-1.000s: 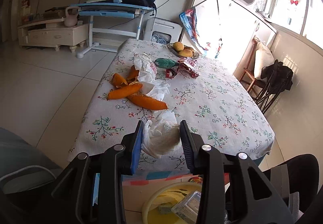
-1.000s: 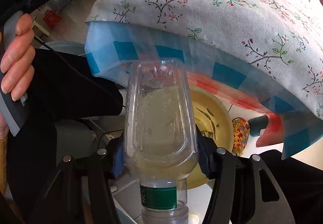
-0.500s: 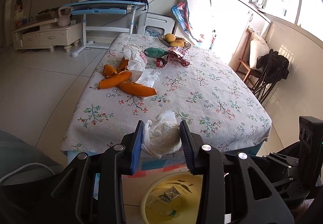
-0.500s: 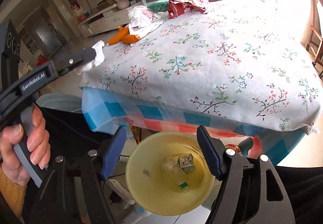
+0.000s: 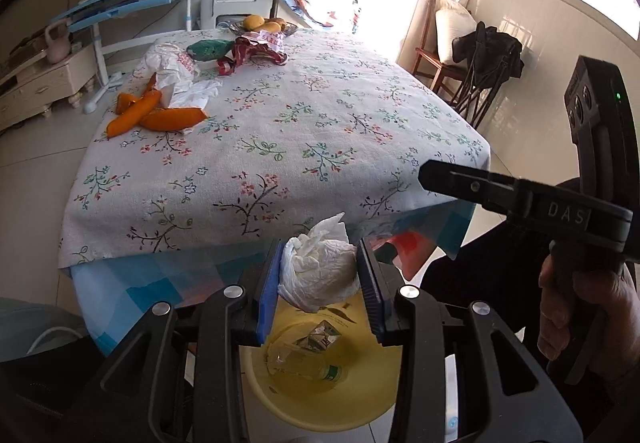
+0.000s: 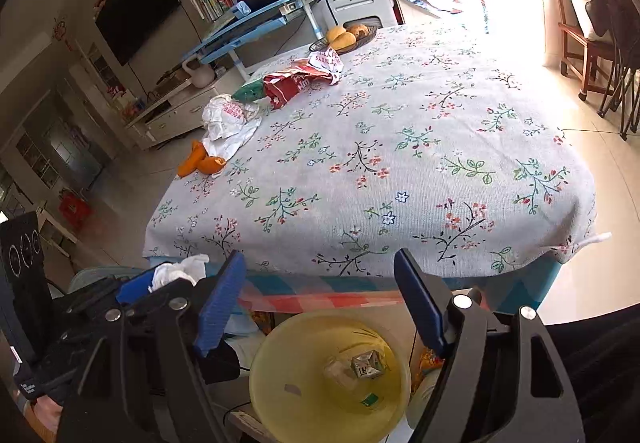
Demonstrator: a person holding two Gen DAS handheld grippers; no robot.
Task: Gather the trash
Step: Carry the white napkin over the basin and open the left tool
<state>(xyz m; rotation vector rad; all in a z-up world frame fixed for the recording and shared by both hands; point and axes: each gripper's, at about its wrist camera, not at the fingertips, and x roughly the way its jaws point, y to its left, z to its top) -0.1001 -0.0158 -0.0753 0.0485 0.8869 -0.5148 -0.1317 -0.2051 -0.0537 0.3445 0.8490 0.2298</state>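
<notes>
- Collected: a clear bottle (image 5: 304, 363) and a small crumpled carton (image 5: 318, 339) lie in the yellow bin (image 5: 360, 399), which stands below the near edge of the table (image 5: 280, 147);
- In hand: the left gripper (image 5: 318, 275) is clenched on a white tissue wad (image 5: 316, 271), held above the bin; judged next to drop;
- The right gripper (image 6: 320, 299) is released and empty; its jaws have just been opening;
- Remaining on the table: orange peels (image 5: 154, 115), white wrappers (image 5: 180, 71), a red packet (image 5: 256, 49), a green packet (image 5: 210, 49).

A floral-clothed table (image 6: 400, 163) carries orange peels (image 5: 156, 117), crumpled white wrappers (image 6: 228, 121), a red packet (image 6: 298, 81) and a fruit bowl (image 6: 346, 35)
</notes>
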